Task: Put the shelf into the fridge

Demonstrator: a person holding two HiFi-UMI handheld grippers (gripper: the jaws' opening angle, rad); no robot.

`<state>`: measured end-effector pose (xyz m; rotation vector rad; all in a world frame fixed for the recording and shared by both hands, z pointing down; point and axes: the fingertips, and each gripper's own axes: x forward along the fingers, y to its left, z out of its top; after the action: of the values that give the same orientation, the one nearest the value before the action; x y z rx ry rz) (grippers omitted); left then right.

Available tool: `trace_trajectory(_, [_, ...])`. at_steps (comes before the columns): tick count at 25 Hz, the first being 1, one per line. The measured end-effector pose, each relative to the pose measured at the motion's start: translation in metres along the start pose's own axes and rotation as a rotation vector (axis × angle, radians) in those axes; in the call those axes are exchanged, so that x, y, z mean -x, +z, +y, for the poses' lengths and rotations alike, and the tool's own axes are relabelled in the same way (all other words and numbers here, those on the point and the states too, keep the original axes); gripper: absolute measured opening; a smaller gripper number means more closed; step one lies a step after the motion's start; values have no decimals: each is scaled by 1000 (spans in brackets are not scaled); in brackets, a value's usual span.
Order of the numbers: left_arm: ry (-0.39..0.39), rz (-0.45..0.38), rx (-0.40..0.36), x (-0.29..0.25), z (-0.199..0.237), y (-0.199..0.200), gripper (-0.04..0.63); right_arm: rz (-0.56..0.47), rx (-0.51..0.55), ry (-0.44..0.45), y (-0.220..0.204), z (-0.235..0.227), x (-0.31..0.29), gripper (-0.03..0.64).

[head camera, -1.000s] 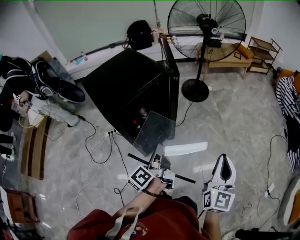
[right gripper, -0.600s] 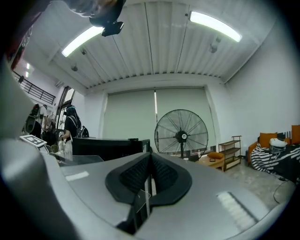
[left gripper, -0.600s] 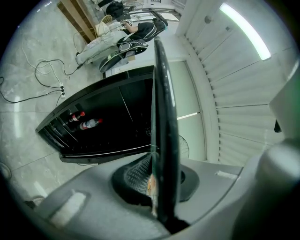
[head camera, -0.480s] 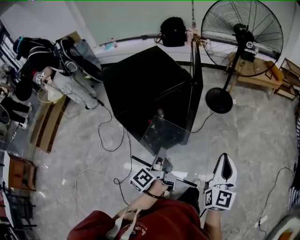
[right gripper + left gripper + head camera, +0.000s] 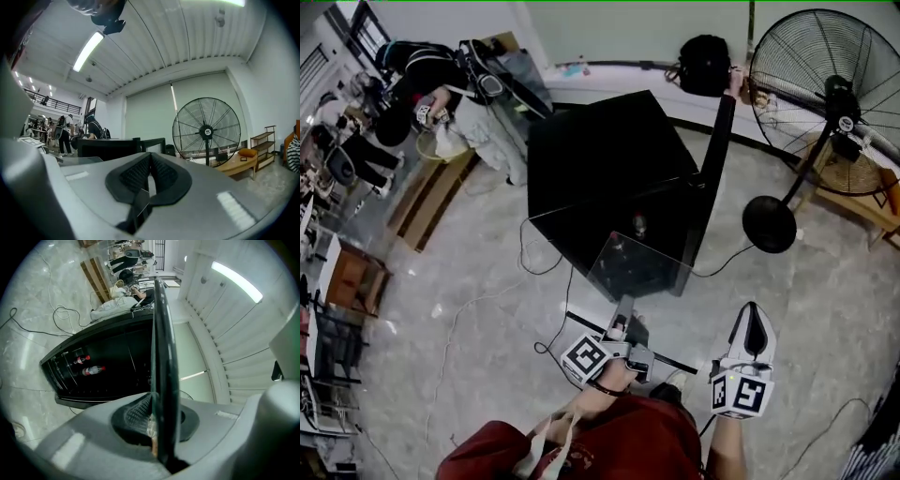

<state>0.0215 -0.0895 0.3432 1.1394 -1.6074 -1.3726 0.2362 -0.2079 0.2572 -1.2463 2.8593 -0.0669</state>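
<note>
Now that the view has been swinging round over the last second, the fridge [image 5: 609, 155] is sitting dead ahead at 12 o'clock instead of off toward 11, so I'm guessing the person is lining up for the insert.

The left gripper [image 5: 157, 427] pads [image 5: 136, 414] are clamping the shelf [image 5: 637, 268] by its near edge, with the cross-hatched black rubber biting on both faces. The right gripper [image 5: 753, 317], at 3 o'clock of the left one, is just riding along with its jaws pressed together on nothing.

The shelf is hanging in the air, poking out toward 12 o'clock, near the fridge mouth but not going in yet. It's looking like a thin, flat pane of clear glass with a dark rim.

The fridge is showing as a glossy black box, with its door [image 5: 719, 141] standing open at 1 o'clock and a couple of bottles [image 5: 91, 370] with red on them sitting inside. The floor [image 5: 487, 309] is looking like polished grey marble-style tile, with cables [image 5: 548, 281] trailing over it. A big wire-cage fan [image 5: 834, 84] is standing at 2 o'clock.
</note>
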Motion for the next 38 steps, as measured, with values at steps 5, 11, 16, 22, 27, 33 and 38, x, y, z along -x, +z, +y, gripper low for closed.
trace_trajectory(5, [26,-92,-2,4,3,-8,18,23,-11,93,-11,-15,-15,0])
trace_trajectory(11, [68,-191,22,12,19,-10,18,49,-30,188,-23,-20,-32,0])
trace_trajectory(16, [77,-266,44,16,30,-5,18,77,-22,271,-34,-8,-48,0])
trace_trajectory(22, [99,-348,92,27,61,20,18,112,29,373,-47,32,-67,0])
trace_trajectory(27, [78,-387,128,25,94,44,18,160,68,436,-73,68,-86,0])
trace_trajectory(33, [53,-430,164,15,143,69,18,198,93,494,-107,103,-108,0])
trace_trajectory(38, [68,-462,191,3,176,78,18,238,89,519,-127,127,-122,0])
